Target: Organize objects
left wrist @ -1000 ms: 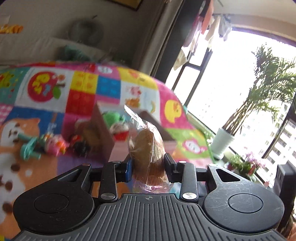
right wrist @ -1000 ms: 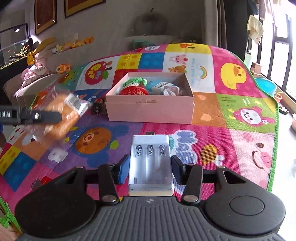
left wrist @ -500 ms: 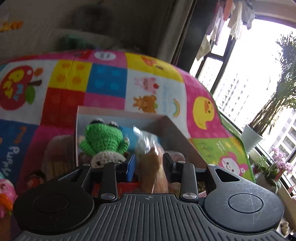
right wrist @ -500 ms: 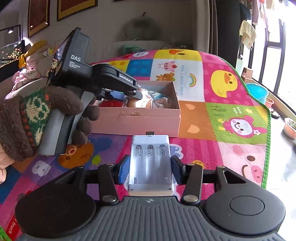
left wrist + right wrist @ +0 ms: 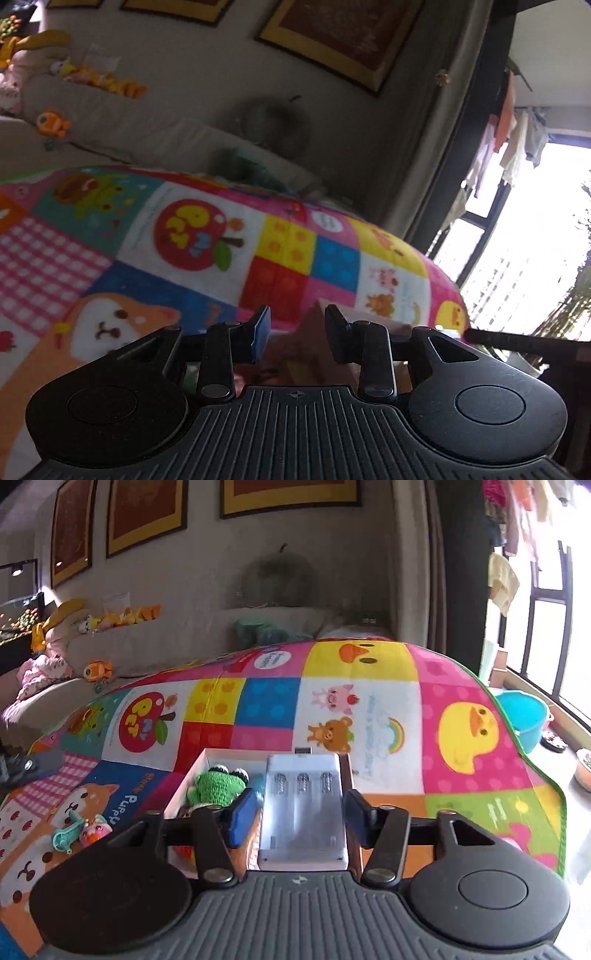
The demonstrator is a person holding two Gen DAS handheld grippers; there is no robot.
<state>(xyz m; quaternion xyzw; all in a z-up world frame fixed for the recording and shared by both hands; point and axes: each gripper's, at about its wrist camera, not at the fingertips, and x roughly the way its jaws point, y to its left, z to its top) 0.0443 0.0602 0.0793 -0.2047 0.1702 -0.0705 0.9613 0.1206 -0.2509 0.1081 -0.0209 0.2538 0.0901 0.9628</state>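
In the right wrist view my right gripper [image 5: 299, 812] hangs over the pink box [image 5: 188, 779]. A white battery case [image 5: 301, 834] lies between its fingers. Its jaws are opening, and a small gap shows between each blue pad and the case. A green crochet frog [image 5: 216, 784] sits inside the box. In the left wrist view my left gripper [image 5: 297, 325] holds nothing, its jaws a little apart. Behind it the pink box [image 5: 295, 354] is a blur. The bagged bread is out of sight.
The box stands on a colourful play mat [image 5: 406, 709]. A teal and pink toy [image 5: 83, 830] lies on the mat left of the box. A blue basin [image 5: 524, 716] sits on the floor by the window. A sofa with plush toys [image 5: 122, 614] runs along the far wall.
The bagged bread has left my left gripper, which swung back and to the left away from the box. My right gripper carried the battery case up over the box and its jaws widened.
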